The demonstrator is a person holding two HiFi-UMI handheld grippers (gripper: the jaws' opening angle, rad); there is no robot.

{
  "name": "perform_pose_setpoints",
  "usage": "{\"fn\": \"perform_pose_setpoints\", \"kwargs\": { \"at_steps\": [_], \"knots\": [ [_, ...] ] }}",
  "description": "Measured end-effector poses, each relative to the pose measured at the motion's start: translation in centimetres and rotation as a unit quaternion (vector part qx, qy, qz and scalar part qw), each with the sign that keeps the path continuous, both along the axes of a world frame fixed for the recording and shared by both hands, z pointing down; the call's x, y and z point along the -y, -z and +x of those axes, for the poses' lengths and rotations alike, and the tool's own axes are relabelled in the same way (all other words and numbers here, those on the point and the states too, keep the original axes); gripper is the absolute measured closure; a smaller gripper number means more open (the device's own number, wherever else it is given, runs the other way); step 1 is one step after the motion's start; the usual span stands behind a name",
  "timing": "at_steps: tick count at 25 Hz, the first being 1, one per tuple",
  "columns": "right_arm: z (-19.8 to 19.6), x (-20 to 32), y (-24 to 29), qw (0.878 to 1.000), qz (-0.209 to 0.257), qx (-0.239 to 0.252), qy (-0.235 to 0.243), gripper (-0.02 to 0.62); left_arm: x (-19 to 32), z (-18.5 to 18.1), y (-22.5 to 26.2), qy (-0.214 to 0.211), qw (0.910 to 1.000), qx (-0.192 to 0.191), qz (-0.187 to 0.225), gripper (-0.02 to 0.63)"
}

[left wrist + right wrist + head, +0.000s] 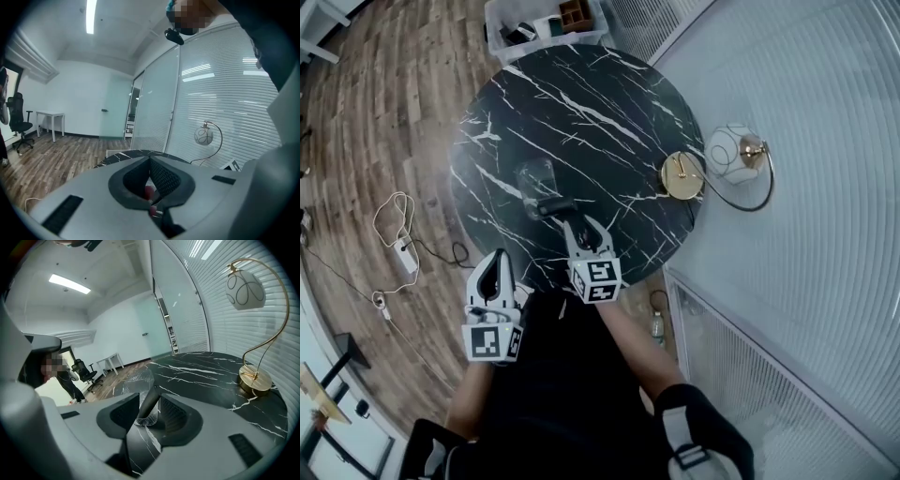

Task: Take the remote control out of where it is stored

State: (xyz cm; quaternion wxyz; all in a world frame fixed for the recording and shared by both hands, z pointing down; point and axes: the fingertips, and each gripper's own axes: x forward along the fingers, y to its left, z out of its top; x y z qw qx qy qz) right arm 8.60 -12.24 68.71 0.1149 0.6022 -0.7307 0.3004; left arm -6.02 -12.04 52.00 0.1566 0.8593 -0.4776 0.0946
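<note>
A dark slim remote control (pixel 555 205) rests on the round black marble table (pixel 600 112) beside a clear ribbed glass cup (pixel 536 178). My right gripper (pixel 577 223) is just in front of it, open. In the right gripper view the remote (pixel 149 404) slants between the spread jaws of the right gripper (pixel 151 397), with neither pad pressing on it, and the cup (pixel 136 378) stands just behind. My left gripper (pixel 497 258) hangs off the table's near edge. Its fingertips meet, and nothing is held in the left gripper (pixel 150 161).
A gold-based lamp (pixel 682 175) with a white globe (pixel 731 155) stands at the table's right edge. A bin of small items (pixel 546 28) sits beyond the table. A cable and power strip (pixel 403 253) lie on the wood floor at left. Glass walls with blinds (pixel 825 187) close off the right.
</note>
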Motion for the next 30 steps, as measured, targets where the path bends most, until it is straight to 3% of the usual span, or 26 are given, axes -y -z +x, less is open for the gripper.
{"fn": "perform_pose_setpoints", "kwargs": {
  "at_steps": [9, 19, 30],
  "knots": [
    [-0.6, 2.3, -3.6, 0.999, -0.026, 0.013, 0.02, 0.449, 1.4, 0.5, -2.1, 0.009, 0.9996, 0.005, -0.025, 0.598],
    [-1.1, 4.1, -4.2, 0.999, -0.013, 0.026, 0.041, 0.451, 2.5, 0.7, -3.9, 0.02, 0.9987, 0.008, -0.047, 0.598],
    [-2.5, 4.3, -2.5, 0.998, 0.005, 0.007, 0.062, 0.509, 2.7, -0.1, -3.0, 0.03, 0.9986, 0.004, -0.043, 0.598]
  ]
}}
